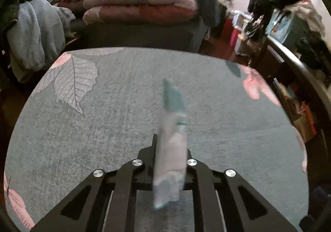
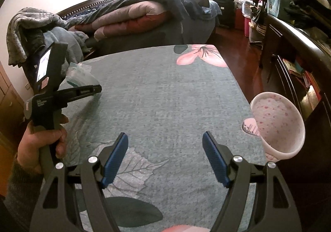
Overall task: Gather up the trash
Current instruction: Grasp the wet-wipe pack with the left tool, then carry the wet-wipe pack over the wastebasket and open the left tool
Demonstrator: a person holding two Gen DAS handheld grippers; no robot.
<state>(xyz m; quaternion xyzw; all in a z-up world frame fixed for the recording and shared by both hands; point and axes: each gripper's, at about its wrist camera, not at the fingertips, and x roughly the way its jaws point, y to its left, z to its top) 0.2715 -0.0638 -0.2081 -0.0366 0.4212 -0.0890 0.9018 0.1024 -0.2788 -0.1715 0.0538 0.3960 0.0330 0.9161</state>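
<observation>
One clear, crumpled, teal-printed plastic wrapper (image 1: pixel 172 149) pinched upright in left claw (image 1: pixel 170 145).

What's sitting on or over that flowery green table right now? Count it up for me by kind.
Crumpled clear plastic wrappers with green print: 1, pinched in the left gripper
White bowls with pink speckles: 1, at the right edge of the floral green tablecloth
Handheld grippers: 2; the right gripper is open and empty
Total: 4
</observation>
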